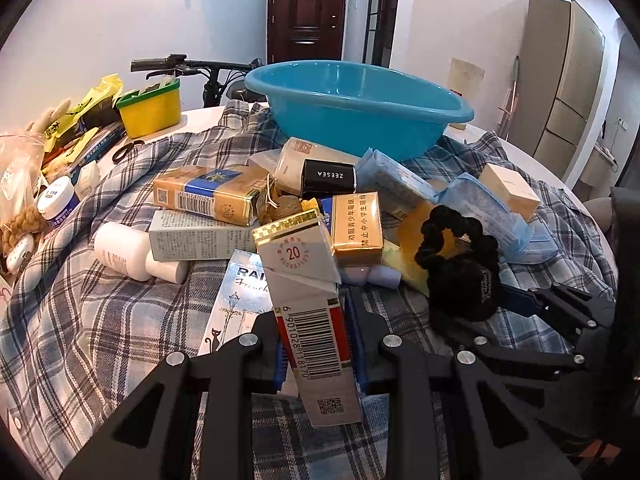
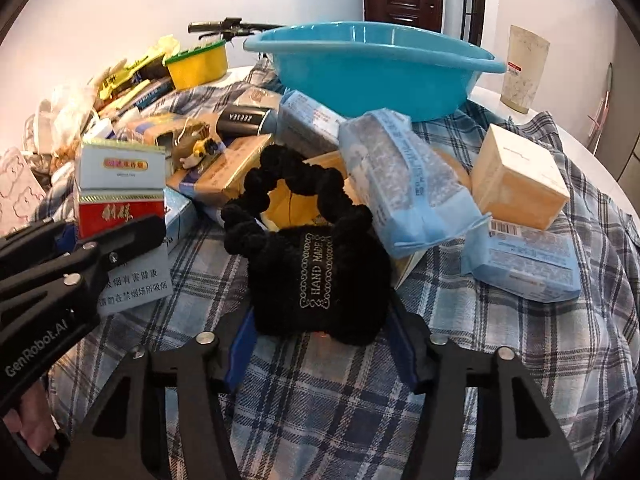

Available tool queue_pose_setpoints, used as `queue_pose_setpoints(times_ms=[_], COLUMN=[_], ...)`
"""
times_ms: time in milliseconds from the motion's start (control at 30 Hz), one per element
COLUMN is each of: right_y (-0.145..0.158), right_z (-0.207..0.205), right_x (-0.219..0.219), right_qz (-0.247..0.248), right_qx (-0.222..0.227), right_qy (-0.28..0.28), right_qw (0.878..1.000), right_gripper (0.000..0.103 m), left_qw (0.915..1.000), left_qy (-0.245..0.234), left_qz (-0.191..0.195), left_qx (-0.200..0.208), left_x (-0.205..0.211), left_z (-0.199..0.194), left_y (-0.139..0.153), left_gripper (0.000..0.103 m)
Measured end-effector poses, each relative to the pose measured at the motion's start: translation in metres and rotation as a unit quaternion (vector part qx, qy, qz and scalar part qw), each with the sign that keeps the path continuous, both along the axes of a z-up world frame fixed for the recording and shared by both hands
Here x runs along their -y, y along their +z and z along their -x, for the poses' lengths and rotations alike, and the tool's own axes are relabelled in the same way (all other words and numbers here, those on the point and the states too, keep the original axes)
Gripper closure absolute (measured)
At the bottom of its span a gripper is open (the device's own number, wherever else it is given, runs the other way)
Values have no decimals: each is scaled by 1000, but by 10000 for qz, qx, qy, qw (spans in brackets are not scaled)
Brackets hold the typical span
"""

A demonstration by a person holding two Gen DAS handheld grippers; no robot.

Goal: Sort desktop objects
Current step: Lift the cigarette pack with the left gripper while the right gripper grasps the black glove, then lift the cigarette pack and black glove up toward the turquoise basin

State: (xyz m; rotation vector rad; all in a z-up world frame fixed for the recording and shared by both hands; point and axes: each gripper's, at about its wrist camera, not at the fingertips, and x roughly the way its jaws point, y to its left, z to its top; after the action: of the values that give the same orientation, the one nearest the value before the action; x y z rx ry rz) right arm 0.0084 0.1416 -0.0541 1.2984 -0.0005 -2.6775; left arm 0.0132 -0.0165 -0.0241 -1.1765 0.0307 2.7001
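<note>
Left gripper (image 1: 316, 344) clamped on a red-and-white cigarette pack (image 1: 310, 312), its blue pads pressed against both narrow sides, the pack upright with its flip lid tilted open (a round stamp reading "20" shows on the lid). Right gripper (image 2: 320, 344) set around the lower body of a black knitted pouch (image 2: 320, 276) labelled "HAND MADE"; its pads lie at the pouch's two sides, though firm contact cannot be confirmed. The pouch sits on the plaid cloth (image 2: 360, 412) covering the table, toward the near edge, its beaded loop handle resting against a yellow envelope. Behind it lie blue tissue packs (image 2: 404, 184) and a beige box (image 2: 516, 176). An empty blue basin (image 1: 360, 108) stands on the cloth toward the table's far edge; a yellow container (image 1: 152, 108) occupies the far left corner.
</note>
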Motion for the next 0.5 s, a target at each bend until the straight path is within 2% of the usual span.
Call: queue_pose_setpoints(times_ms=[267, 500], right_y=[14, 41], right_z=[-11, -23], right_x=[-15, -32], right_qz=[117, 105], right_qx=[-244, -766], right_qy=[-182, -473], right_qw=[9995, 9959], right_gripper=[53, 53], left_qw=[9998, 9988], left_qy=[5, -38], left_qz=[-11, 13], left_qx=[-196, -487], left_x=[-4, -8], left_z=[-4, -9], left_y=[6, 17], left_gripper=[76, 76])
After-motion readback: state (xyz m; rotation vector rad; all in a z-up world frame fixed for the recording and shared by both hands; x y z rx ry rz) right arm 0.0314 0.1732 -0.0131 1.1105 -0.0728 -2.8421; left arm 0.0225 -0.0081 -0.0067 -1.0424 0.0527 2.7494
